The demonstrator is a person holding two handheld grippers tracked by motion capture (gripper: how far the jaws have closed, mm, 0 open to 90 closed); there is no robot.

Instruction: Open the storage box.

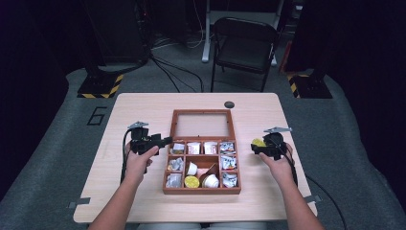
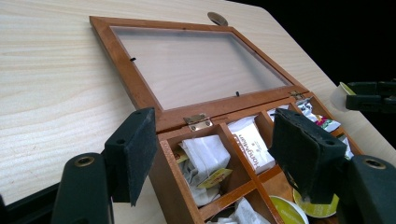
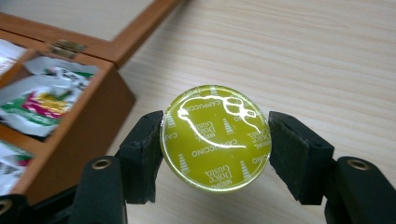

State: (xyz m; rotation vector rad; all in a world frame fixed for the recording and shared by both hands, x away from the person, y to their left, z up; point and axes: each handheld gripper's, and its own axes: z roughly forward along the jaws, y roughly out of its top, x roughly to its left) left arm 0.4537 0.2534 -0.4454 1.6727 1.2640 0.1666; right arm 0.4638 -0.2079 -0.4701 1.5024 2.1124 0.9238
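A round capsule with a glossy yellow-green foil lid (image 3: 215, 138) is clamped between the fingers of the right gripper (image 3: 215, 154), just right of the open brown wooden compartment box (image 1: 201, 190) on the pale wood surface (image 1: 143, 103). The left gripper (image 2: 212, 154) is held beside the box's left edge, fingers spread and empty.

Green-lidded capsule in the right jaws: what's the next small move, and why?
Probably carry the round green-lidded coffee capsule left toward the open wooden compartment box. The right gripper grips it above bare table beside the box, where a similar capsule already sits.
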